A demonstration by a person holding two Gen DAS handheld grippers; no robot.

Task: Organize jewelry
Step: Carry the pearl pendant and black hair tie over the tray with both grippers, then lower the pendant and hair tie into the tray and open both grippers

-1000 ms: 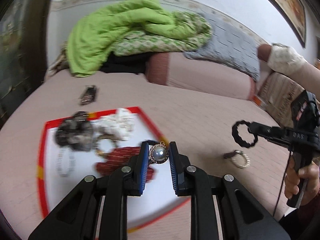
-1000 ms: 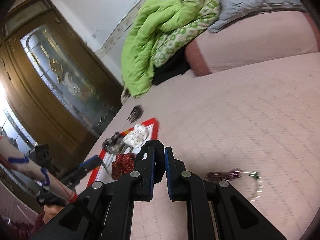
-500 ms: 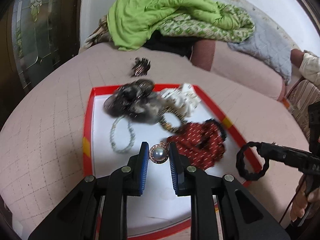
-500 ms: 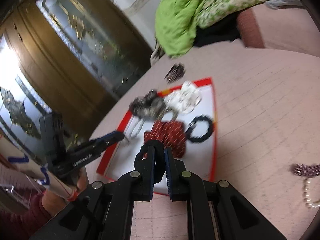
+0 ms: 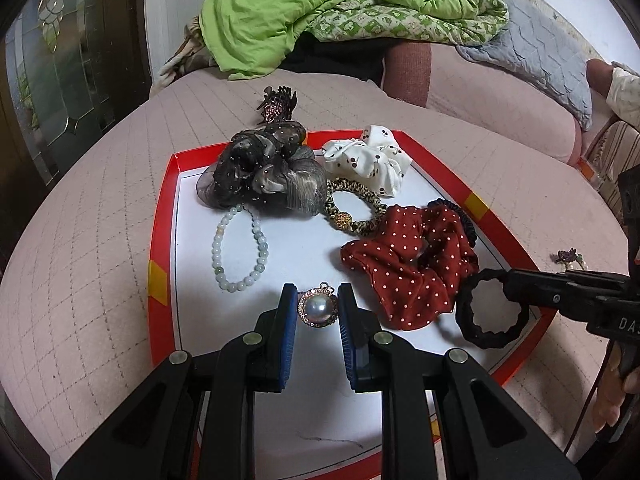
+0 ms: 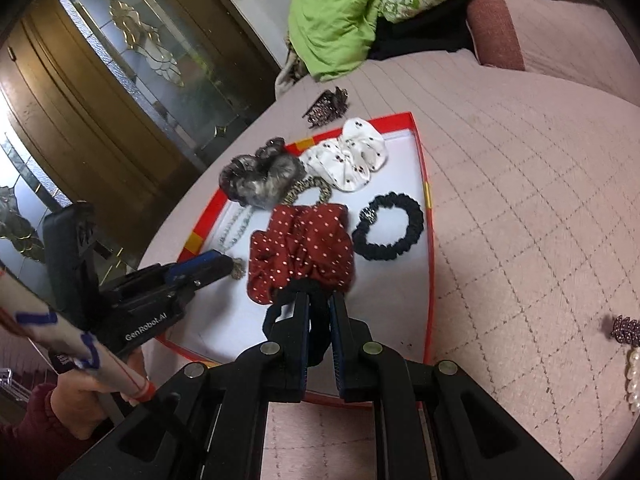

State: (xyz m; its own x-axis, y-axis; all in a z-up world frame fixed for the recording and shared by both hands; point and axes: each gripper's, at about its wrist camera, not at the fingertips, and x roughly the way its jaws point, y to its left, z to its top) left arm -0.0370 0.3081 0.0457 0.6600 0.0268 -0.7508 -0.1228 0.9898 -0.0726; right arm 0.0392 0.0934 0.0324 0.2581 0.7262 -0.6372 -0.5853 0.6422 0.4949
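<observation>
A red-rimmed white tray [image 5: 160, 240] lies on the pink bed and holds several hair ties and a pale bead bracelet [image 5: 236, 252]. My left gripper [image 5: 318, 312] is shut on a pearl pendant [image 5: 317, 310] with a gold rim, held low over the tray's near part. My right gripper [image 6: 319, 312] is shut on a black hair tie [image 5: 490, 308], held over the tray's right edge beside the red dotted scrunchie [image 5: 412, 268]. In the right wrist view the same tray [image 6: 428, 216] holds another black hair tie [image 6: 388, 232].
A dark hair claw [image 5: 278, 104] lies beyond the tray. A pearl-and-purple piece [image 6: 630, 344] lies on the bed to the right. A green quilt [image 5: 320, 8] and pillows lie at the back. A glass door [image 6: 120, 80] stands on the left.
Both grippers have moved left from the open bed to over the tray, each still holding its item. The left one has lowered toward the tray.
</observation>
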